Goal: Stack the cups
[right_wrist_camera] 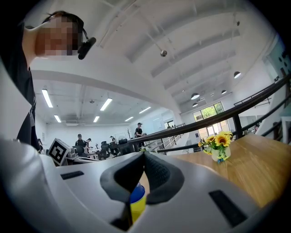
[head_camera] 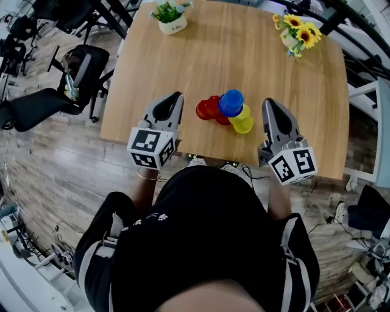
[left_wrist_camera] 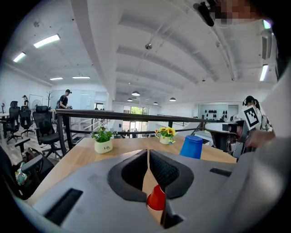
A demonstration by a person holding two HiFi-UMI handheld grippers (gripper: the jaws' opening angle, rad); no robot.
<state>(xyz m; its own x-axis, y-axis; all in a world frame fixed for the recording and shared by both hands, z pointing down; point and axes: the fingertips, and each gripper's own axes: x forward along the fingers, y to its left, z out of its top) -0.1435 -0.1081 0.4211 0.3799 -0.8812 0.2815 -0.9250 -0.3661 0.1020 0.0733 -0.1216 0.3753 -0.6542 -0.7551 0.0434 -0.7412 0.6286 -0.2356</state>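
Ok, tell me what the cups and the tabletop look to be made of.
Red cups, blue cup, yellow cup: probably plastic, going by the solid, even colour and the smooth, slightly glossy walls.
Table: wood or wood-look laminate with a matt finish. It is light brown with lengthwise grain lines, but the pictures don't settle which.

Wooden table [head_camera: 244,55], cups [head_camera: 231,103], potted plants [head_camera: 172,18]

The white pot [left_wrist_camera: 103,146] reads "Life" (only just legible).
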